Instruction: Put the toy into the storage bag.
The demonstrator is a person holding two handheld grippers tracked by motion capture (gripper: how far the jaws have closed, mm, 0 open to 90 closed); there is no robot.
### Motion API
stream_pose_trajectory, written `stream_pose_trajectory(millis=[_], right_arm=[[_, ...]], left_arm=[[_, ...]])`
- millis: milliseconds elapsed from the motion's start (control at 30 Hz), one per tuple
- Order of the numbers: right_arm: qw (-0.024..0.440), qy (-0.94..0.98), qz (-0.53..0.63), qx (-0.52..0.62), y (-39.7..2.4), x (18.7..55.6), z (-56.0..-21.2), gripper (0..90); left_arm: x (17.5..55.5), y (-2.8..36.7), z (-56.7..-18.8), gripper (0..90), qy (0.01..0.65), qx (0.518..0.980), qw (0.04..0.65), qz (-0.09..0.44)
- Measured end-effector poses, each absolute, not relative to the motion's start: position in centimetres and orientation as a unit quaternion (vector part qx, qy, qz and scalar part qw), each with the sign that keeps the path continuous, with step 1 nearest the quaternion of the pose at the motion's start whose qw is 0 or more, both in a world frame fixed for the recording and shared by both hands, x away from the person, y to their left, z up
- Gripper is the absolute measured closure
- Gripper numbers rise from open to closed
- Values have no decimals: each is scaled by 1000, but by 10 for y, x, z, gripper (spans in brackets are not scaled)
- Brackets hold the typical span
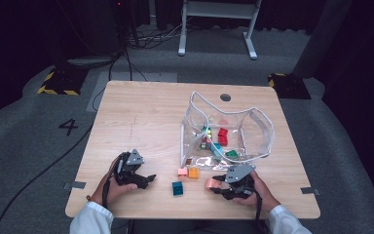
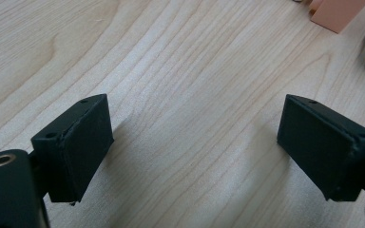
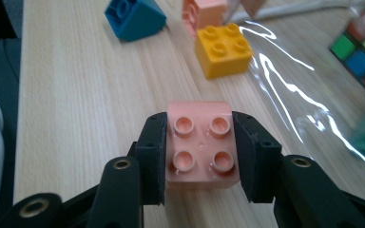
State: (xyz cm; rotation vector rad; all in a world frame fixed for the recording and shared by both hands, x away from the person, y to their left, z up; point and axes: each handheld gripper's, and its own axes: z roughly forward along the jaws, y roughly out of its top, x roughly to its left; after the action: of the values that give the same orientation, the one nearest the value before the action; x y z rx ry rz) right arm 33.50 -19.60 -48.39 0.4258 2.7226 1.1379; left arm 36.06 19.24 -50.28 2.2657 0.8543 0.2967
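My right gripper (image 3: 202, 145) is clamped on a pink four-stud plastic brick (image 3: 202, 145), near table edge, right of the teal sloped brick (image 1: 177, 188). My left gripper (image 2: 195, 142) is spread wide over bare wooden table (image 1: 146, 112). Floor marking "4" (image 1: 68, 126) at left. In the clear plastic pouch (image 1: 258, 131), contents are blurred by glare; the right gripper view shows a colour-tiled cube (image 3: 363, 59), cut off.

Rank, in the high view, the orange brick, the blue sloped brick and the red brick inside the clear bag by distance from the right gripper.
From the right gripper:
1. Orange brick, beside the bag's mouth.
2. Blue sloped brick, toward the left gripper.
3. Red brick, deep inside the clear bag.
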Motion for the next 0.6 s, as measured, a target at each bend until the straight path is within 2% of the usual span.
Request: stream_pose_trajectory(millis=[600], right_arm=[[119, 896, 376, 202, -271, 333, -472, 589]], left_arm=[[360, 192, -503, 116, 329, 872, 343, 114]])
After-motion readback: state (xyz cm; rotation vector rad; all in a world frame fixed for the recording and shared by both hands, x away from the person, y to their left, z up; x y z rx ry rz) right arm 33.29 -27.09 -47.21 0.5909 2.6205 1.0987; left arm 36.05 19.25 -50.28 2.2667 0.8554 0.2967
